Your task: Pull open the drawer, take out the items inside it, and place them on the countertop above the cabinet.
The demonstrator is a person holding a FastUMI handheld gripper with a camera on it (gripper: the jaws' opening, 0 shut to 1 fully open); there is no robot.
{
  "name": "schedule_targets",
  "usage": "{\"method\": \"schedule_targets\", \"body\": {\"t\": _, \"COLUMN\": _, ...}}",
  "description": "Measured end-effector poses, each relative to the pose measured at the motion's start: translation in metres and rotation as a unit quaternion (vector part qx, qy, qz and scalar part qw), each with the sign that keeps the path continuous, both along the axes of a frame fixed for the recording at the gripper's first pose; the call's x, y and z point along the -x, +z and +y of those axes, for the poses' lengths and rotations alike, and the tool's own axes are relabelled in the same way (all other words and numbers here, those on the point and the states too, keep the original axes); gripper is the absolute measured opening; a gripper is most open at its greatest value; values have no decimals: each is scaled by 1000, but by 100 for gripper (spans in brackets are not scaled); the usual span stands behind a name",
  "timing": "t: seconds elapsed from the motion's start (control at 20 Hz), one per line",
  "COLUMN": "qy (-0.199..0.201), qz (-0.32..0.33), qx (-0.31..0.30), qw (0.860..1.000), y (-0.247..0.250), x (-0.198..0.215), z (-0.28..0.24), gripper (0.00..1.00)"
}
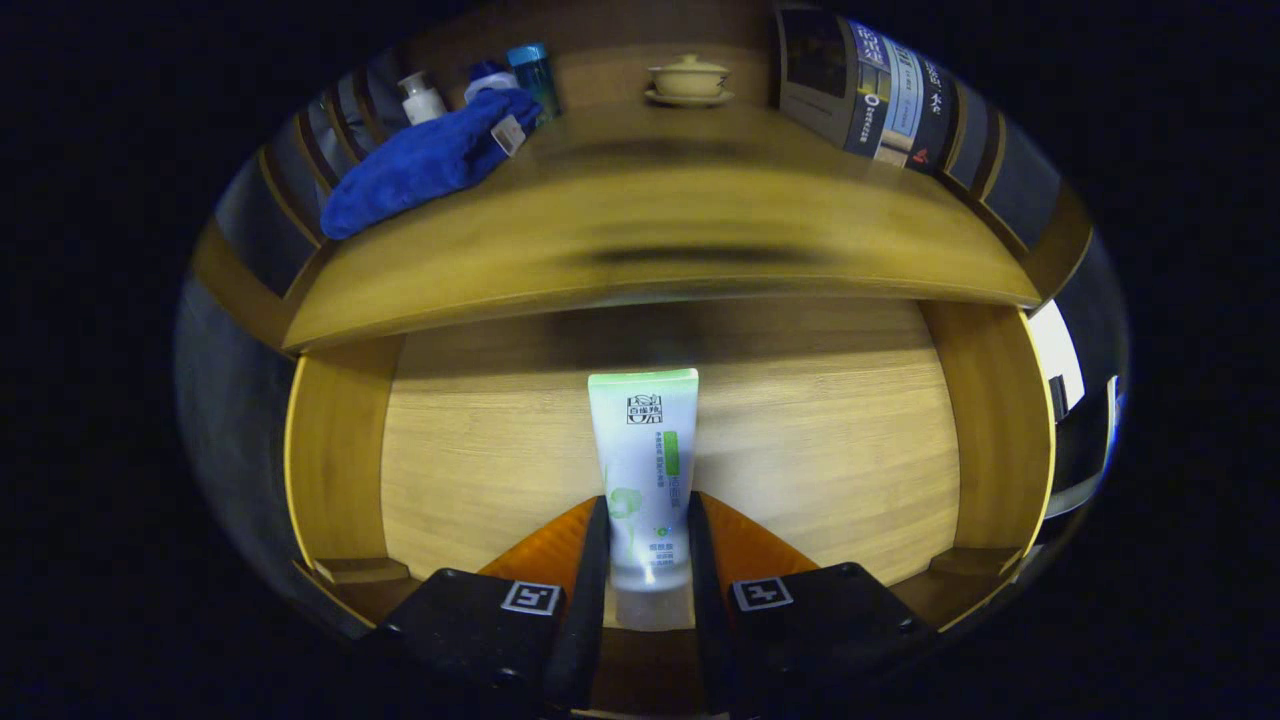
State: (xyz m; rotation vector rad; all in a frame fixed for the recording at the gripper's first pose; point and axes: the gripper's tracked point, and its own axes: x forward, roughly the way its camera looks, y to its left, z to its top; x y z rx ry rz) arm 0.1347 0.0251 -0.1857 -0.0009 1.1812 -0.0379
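Right, I have the gripper [648,530] clamped on the tube [645,470]: both fingers press its lower sides, one at 9 o'clock of it and one at 3 o'clock, with the cap end down between them toward me. The tube is white with green print and its flat crimped end points to 12 o'clock, away from the fingers.

Under and around the tube I see the open drawer [800,450], a pale wooden floor with side walls at 9 and 3 o'clock of the fingers. I cannot tell whether the tube rests on the drawer floor or hangs just above it.

Beyond the drawer, at 12 o'clock, the countertop [650,230] spans the cabinet; it looks smeared by blur. On it, at about 11 o'clock from the tube, lies a blue cloth [425,165] with a small tag. Just behind the cloth stand a small white bottle [420,98] and a blue bottle [532,78], with a white and blue item between them that the cloth partly hides. At 12 o'clock, at the back of the countertop, sits a lidded cup [688,78] on a saucer. At about 1 o'clock from the tube a box [865,90] with printed sides stands at the far corner, well apart from the cloth.
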Motion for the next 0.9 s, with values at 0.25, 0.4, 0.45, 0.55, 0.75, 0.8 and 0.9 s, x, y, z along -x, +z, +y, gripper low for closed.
{"method": "schedule_targets", "body": {"t": 0.25, "qy": 13, "qz": -19, "qx": -10, "qw": 1000, "y": 48, "x": 5, "z": 5, "gripper": 49}}
{"method": "schedule_targets", "body": {"t": 0.4, "qy": 14, "qz": -34, "qx": -10, "qw": 999, "y": 79, "x": -3, "z": 4, "gripper": 49}}
{"method": "schedule_targets", "body": {"t": 0.45, "qy": 13, "qz": -39, "qx": -8, "qw": 999, "y": 89, "x": -8, "z": 3, "gripper": 49}}
{"method": "schedule_targets", "body": {"t": 0.55, "qy": 17, "qz": -57, "qx": 1, "qw": 998, "y": 113, "x": -25, "z": 0, "gripper": 49}}
{"method": "schedule_targets", "body": {"t": 0.75, "qy": 18, "qz": -86, "qx": 10, "qw": 996, "y": 147, "x": -69, "z": 4, "gripper": 49}}
{"method": "schedule_targets", "body": {"t": 0.8, "qy": 19, "qz": -89, "qx": 17, "qw": 996, "y": 154, "x": -79, "z": 3, "gripper": 49}}
{"method": "schedule_targets", "body": {"t": 0.9, "qy": 20, "qz": -96, "qx": 22, "qw": 995, "y": 158, "x": -96, "z": 4, "gripper": 49}}
